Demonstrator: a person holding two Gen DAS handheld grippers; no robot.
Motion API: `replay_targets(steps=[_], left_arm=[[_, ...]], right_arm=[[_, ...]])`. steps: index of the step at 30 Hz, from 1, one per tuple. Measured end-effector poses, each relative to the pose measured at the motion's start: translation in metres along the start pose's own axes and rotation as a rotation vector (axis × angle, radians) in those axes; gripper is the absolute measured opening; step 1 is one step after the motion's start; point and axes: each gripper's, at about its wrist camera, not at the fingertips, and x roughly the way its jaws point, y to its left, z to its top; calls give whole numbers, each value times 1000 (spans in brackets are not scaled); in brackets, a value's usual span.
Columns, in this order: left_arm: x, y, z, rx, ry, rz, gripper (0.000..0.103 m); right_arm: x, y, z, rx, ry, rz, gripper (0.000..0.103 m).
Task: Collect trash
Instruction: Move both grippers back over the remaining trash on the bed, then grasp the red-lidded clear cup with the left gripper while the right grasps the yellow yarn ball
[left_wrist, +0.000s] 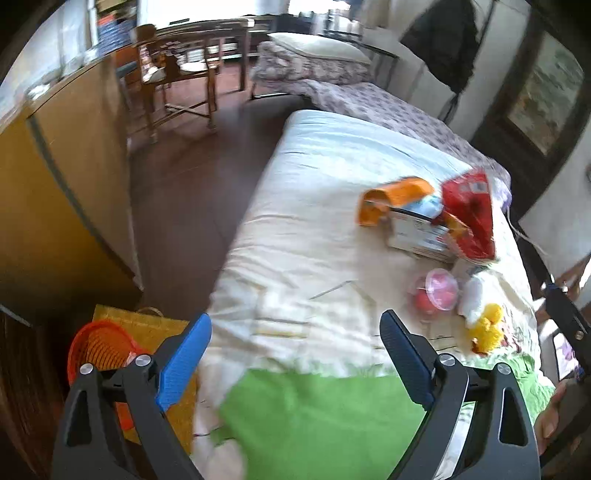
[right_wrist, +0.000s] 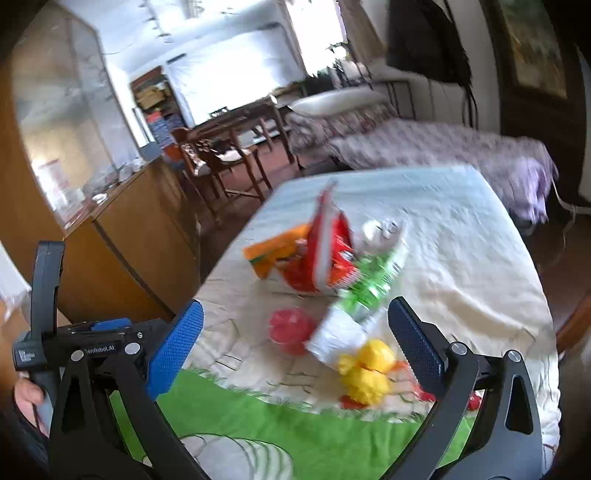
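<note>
While both jaws stand wide with nothing between them, the left hand-held gripper (left_wrist: 295, 354) and the right hand-held gripper (right_wrist: 295, 343) hang over the near end of the bed (left_wrist: 314, 184). Just beyond lie a yellow plush toy (right_wrist: 365, 373) and a red lidded cup (left_wrist: 436, 295). Farther up the quilt, a red snack bag (left_wrist: 469, 214) leans against an orange carton (left_wrist: 391, 199), while an orange basket (left_wrist: 99, 347) sits on the floor at the bed's left.

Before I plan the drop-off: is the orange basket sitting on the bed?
No, the orange basket stands on the floor beside the bed.
</note>
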Motion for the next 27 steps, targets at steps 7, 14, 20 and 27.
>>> replay_targets(steps=[7,14,20,27], left_arm=[[29,-58,8,125,50,-28,91],[59,-90,10,185,108,-42,91],[67,-110,1,285,119,-62,90],[88,-130,-2,348,181,-43,82]], right_arm=[[1,-34,-12,92,93,-55,96],[7,-58,-15,167,91,-73,96],[15,-69,-16,203,110,-50,96],[14,-68,-16,200,110,-43,96]])
